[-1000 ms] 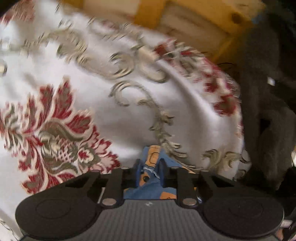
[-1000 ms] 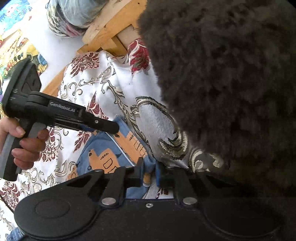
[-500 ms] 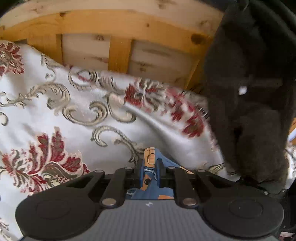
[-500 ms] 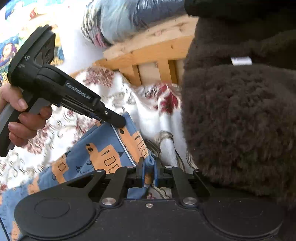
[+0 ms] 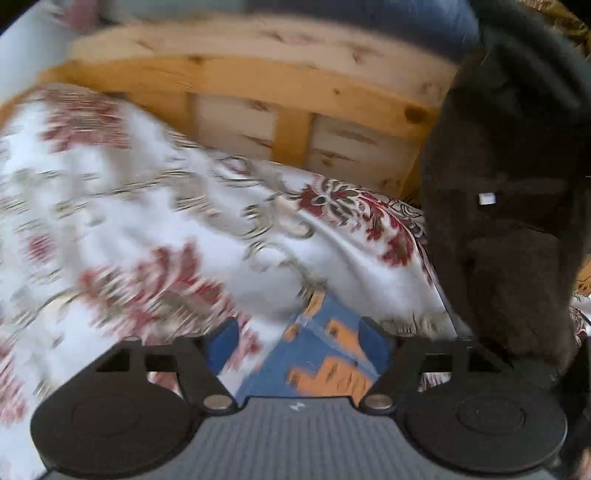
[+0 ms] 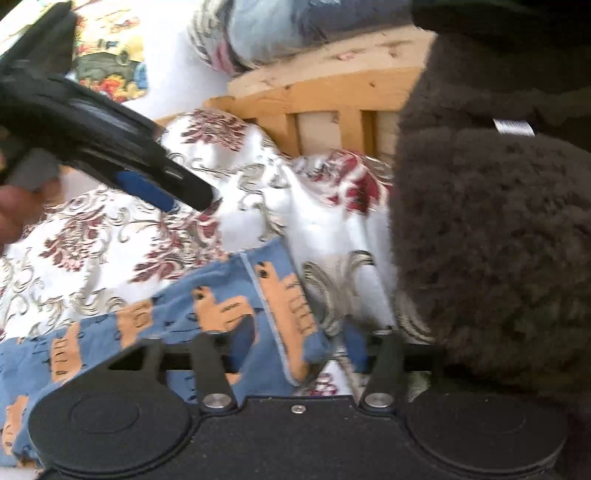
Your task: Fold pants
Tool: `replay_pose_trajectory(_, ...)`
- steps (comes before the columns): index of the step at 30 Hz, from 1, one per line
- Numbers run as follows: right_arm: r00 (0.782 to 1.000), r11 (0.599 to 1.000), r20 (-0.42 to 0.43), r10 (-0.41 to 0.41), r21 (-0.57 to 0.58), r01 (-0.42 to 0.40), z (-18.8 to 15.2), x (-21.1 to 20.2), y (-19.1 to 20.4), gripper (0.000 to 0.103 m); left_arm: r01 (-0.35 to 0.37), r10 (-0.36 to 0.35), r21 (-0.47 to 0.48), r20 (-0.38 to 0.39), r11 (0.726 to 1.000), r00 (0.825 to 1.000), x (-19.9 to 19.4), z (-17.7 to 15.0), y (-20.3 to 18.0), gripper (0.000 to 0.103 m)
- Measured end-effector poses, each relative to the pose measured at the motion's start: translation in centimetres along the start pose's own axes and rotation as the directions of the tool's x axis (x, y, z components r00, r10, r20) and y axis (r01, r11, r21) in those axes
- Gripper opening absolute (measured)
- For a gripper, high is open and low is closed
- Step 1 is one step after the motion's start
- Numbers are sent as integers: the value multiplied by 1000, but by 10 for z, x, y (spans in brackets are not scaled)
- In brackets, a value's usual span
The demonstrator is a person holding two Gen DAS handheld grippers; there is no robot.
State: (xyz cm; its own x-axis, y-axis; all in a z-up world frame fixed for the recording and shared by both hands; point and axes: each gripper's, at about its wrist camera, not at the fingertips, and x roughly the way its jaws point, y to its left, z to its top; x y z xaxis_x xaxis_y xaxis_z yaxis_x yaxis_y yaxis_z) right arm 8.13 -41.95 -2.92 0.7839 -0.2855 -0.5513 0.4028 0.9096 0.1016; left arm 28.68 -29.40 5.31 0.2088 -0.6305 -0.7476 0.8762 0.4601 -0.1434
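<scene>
The blue pants with orange vehicle prints lie on the floral white bedcover, one corner near the dark fleece. My right gripper is open, its blue pads either side of that corner without pinching it. My left gripper is open too, and a pants corner lies loose between its spread fingers. In the right wrist view the left gripper hovers above the bedcover, up and left of the pants, held by a hand.
A wooden slatted bed frame rises behind the bedcover. A dark brown fleece garment fills the right side, close to both grippers. A bundled blanket sits on the frame, with a cartoon picture behind.
Both grippers were shut on the pants' corners and are now open. The pants have dropped onto the bedcover, and the left gripper has lifted away from them.
</scene>
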Motion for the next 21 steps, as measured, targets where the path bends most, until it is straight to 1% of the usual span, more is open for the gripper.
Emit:
replay_pose_trajectory(1, 1000, 1000, 4, 4, -15, -4, -1, -3, 3, 73, -24, 24, -21, 12, 1000, 1000, -18, -16, -1, 84)
replay_pose_trajectory(3, 1000, 999, 14, 4, -51, -4, -3, -7, 15, 78, -68, 72, -92, 35, 993, 997, -48, -50, 4, 87)
replay_pose_trajectory(5, 999, 995, 49, 8, -95, -4, -6, -16, 24, 83, -93, 103, -175, 47, 980, 994, -77, -99, 10, 87)
replay_pose_trajectory(7, 993, 989, 111, 52, -147, -35, -9, -27, 36, 84, -128, 145, -264, 46, 956, 988, -98, -152, 18, 86)
replay_pose_trajectory(8, 987, 982, 128, 101, -170, -78, -10, -29, 41, 84, -147, 168, -317, 39, 937, 985, -107, -180, 22, 85)
replay_pose_trajectory(9, 978, 972, 133, 161, -196, -133, -11, -31, 47, 84, -160, 188, -384, 35, 909, 982, -117, -209, 28, 83)
replay_pose_trajectory(11, 964, 947, 108, 243, -243, -212, -14, -29, 59, 82, -182, 224, -521, 19, 834, 974, -132, -261, 41, 79)
replay_pose_trajectory(12, 959, 933, 71, 276, -259, -250, -16, -26, 65, 80, -190, 242, -582, 12, 790, 970, -140, -284, 47, 77)
replay_pose_trajectory(13, 956, 927, 28, 290, -258, -274, -19, -22, 68, 79, -189, 254, -629, 14, 754, 967, -147, -304, 52, 72)
replay_pose_trajectory(14, 955, 926, -17, 296, -242, -291, -21, -17, 69, 79, -173, 258, -659, 33, 732, 966, -156, -321, 55, 67)
replay_pose_trajectory(15, 950, 925, -73, 302, -218, -311, -24, -11, 68, 79, -161, 255, -669, 45, 726, 966, -166, -335, 57, 61)
replay_pose_trajectory(16, 949, 930, -121, 291, -198, -311, -26, -4, 68, 79, -155, 252, -675, 47, 721, 967, -172, -344, 60, 61)
replay_pose_trajectory(18, 951, 944, -204, 231, -189, -270, -32, 12, 66, 79, -136, 241, -685, 58, 715, 969, -184, -360, 65, 59)
replay_pose_trajectory(19, 955, 944, -203, 217, -205, -258, -33, 13, 66, 79, -122, 231, -690, 67, 713, 971, -188, -366, 68, 57)
replay_pose_trajectory(21, 964, 938, -202, 174, -262, -225, -33, 13, 71, 79, -98, 218, -700, 84, 707, 972, -193, -378, 72, 55)
